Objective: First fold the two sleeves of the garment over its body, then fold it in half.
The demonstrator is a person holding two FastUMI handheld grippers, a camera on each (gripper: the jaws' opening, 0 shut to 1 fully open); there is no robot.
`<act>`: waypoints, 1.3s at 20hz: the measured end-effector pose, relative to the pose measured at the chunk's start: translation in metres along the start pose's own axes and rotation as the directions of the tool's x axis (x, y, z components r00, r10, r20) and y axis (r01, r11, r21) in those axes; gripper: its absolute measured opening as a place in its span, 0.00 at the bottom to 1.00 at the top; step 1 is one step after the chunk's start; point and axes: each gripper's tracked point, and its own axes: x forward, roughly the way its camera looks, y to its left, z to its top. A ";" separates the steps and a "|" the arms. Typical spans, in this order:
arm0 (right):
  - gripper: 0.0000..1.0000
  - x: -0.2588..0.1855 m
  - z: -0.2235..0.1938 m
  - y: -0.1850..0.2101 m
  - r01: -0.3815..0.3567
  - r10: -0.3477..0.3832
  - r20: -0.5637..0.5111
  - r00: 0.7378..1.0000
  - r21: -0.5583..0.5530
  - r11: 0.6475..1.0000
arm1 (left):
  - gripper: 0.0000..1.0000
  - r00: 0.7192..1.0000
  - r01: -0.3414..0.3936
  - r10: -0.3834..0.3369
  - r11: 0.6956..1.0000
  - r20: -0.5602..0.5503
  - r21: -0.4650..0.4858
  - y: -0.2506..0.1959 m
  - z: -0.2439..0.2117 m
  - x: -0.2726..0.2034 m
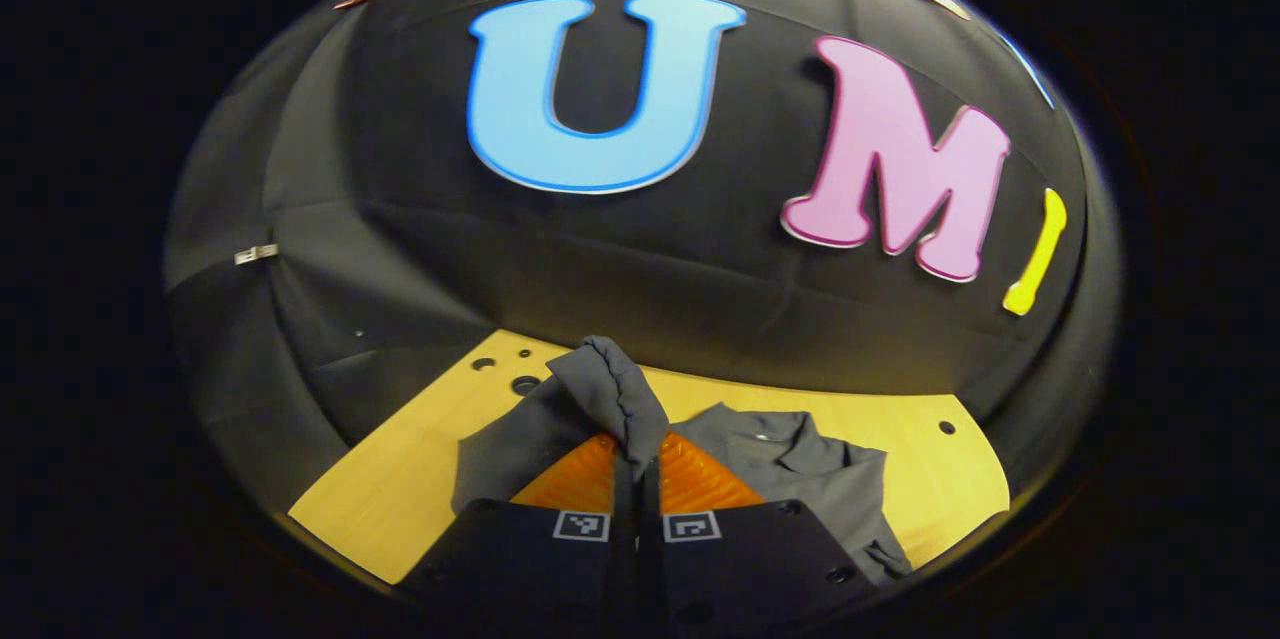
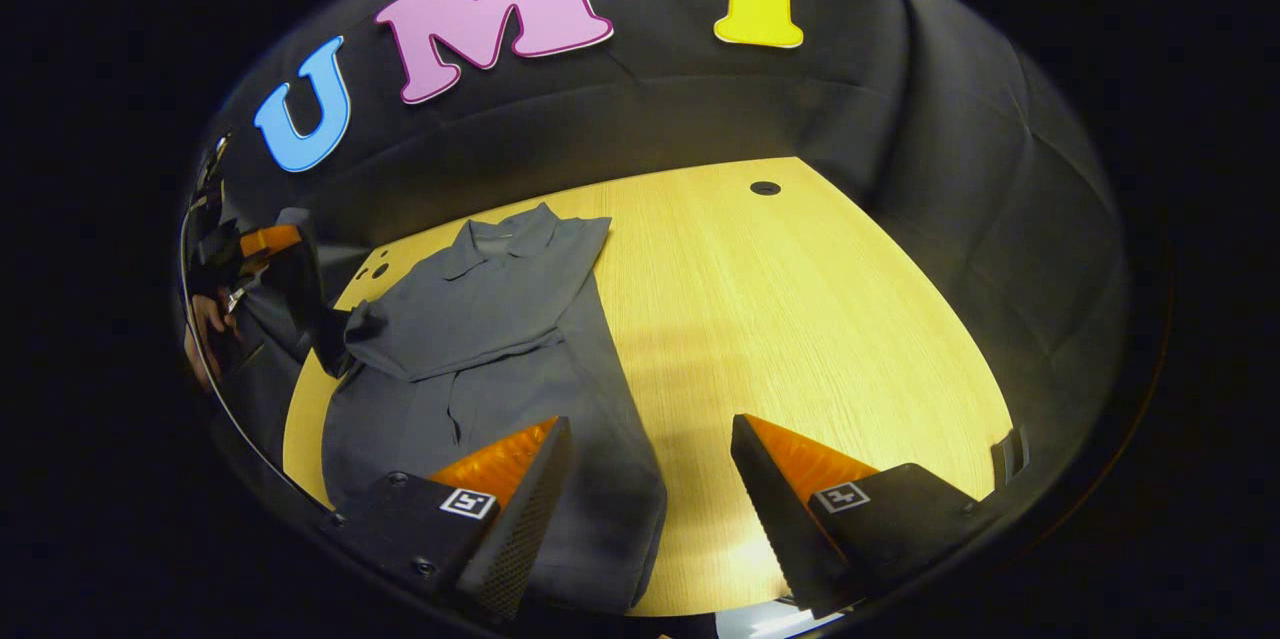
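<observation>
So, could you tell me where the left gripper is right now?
The left gripper is shut on a sleeve of the grey garment, lifted above the wooden table.

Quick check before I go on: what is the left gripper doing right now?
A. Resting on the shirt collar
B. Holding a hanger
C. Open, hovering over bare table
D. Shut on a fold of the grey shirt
D: in the left gripper view, the left gripper has its orange fingers pressed together on a bunched fold of the shirt.
</observation>
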 end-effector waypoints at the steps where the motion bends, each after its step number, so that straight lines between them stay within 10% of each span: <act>1: 0.99 0.000 0.000 0.000 -0.001 0.001 0.000 1.000 -0.002 1.000 | 0.05 1.000 0.030 -0.030 1.000 -0.007 0.008 -0.018 -0.002 0.004; 16: 0.99 -0.007 -0.011 -0.037 0.000 0.001 -0.033 0.999 0.006 1.000 | 0.05 0.924 0.337 -0.328 0.942 -0.199 0.012 -0.218 -0.080 0.031; 26: 0.99 -0.014 -0.020 -0.070 0.035 -0.033 -0.052 0.998 0.028 0.999 | 0.08 0.880 0.376 -0.306 0.916 -0.363 0.138 -0.270 -0.170 0.047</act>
